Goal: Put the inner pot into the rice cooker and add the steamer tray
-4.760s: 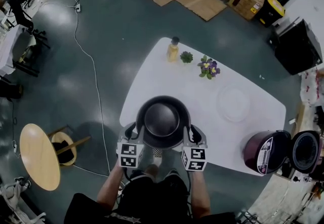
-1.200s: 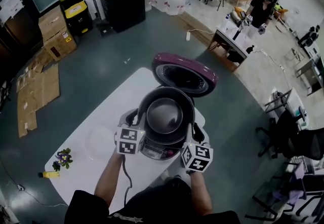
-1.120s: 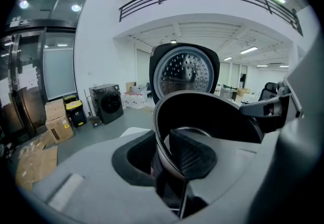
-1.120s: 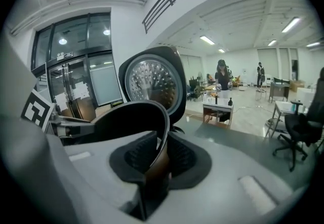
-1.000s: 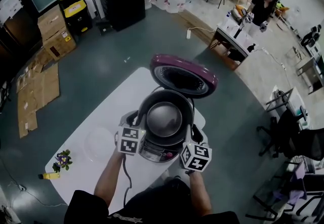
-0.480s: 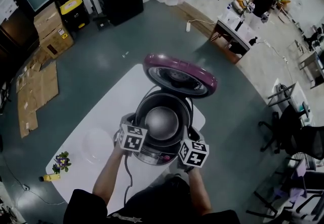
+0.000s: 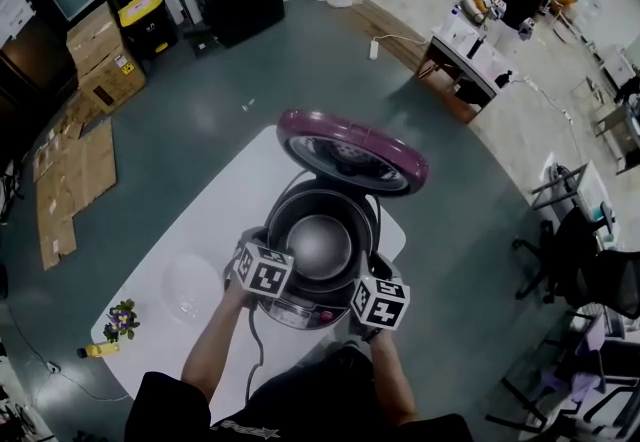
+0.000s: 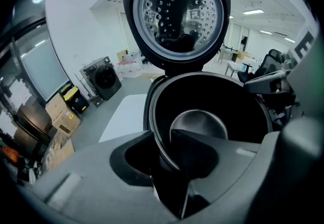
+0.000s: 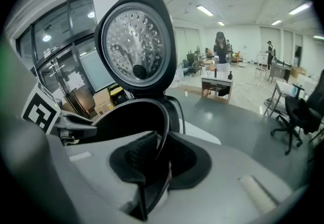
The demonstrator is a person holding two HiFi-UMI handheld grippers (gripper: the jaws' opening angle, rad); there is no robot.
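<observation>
Nearest the person, the left gripper (image 8: 164,154) is seen at about 8 o'clock on the inner pot (image 7: 318,245). Its jaws are opening. The pot's rim is still between them, but a gap can be seen on the outer side, so the rim is no longer pinched. The right gripper (image 9: 159,159), at about 4 o'clock on the pot, is kept narrowly closed, with the rim's thin edge clamped between its ribbed pads.

A second ago the pot was held higher, with its rim clear of the rice cooker (image 7: 300,312). Now it has been lowered and is seated inside the cooker's body, its grey floor visible down in the well. The first step is judged to be all but done, with only the release left.

Beyond the pot, at 12 o'clock, the purple lid (image 7: 352,152) is stood open. The clear steamer tray (image 7: 190,288) is left untouched on the white table (image 7: 240,200), at about 9 o'clock from the cooker, and is to be fetched next.
</observation>
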